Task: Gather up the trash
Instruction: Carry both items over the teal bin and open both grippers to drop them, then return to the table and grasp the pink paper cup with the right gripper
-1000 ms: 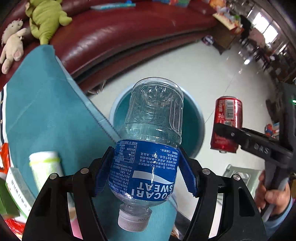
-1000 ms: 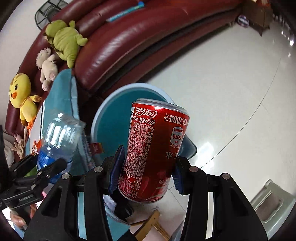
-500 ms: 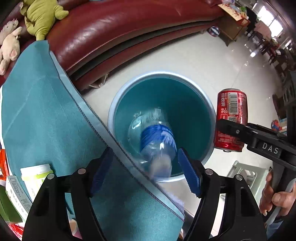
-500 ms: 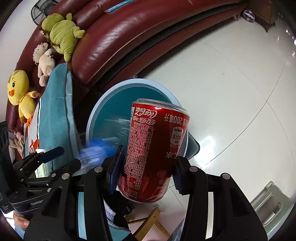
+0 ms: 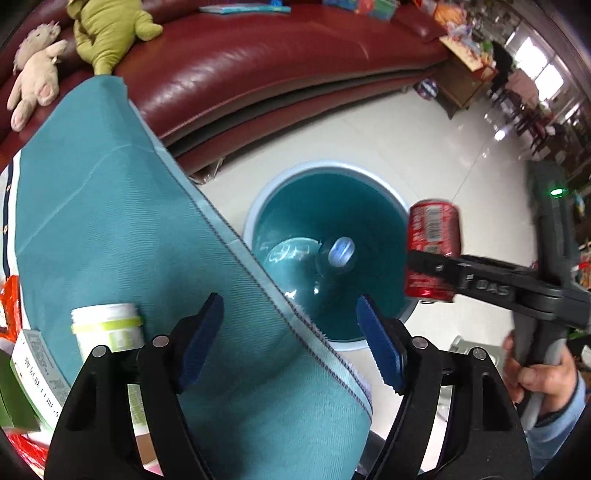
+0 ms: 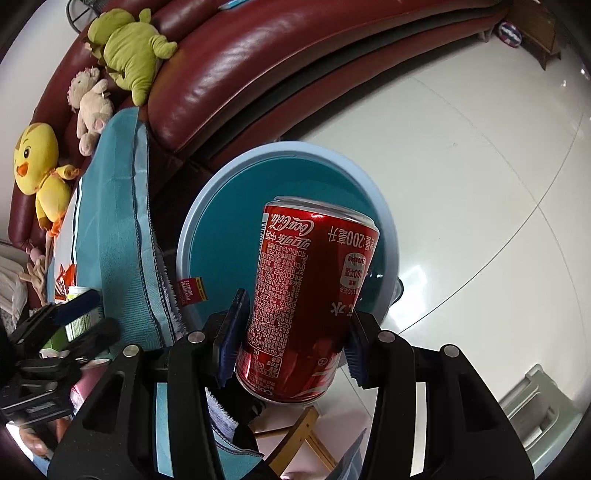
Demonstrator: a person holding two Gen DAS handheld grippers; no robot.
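A round teal bin with a pale blue rim (image 5: 266, 199) stands on the white floor beside the table. A clear plastic bottle (image 5: 295, 258) lies inside it, cap (image 5: 340, 251) up. My left gripper (image 5: 291, 343) is open and empty above the table edge, near the bin. My right gripper (image 6: 293, 338) is shut on a red Coca-Cola can (image 6: 310, 295), held upright over the bin (image 6: 207, 218). The can (image 5: 434, 247) also shows in the left wrist view at the bin's right rim.
A teal tablecloth (image 5: 110, 221) covers the table; a white and green cup (image 5: 107, 325) and packets lie on it. A dark red sofa (image 5: 258, 66) with plush toys (image 5: 110, 33) runs behind. A pale grey stool (image 6: 535, 398) stands on the floor at right.
My left gripper opened and let go of the bottle, which dropped into the bin and settled. The right gripper with the can moved slightly nearer over the bin.
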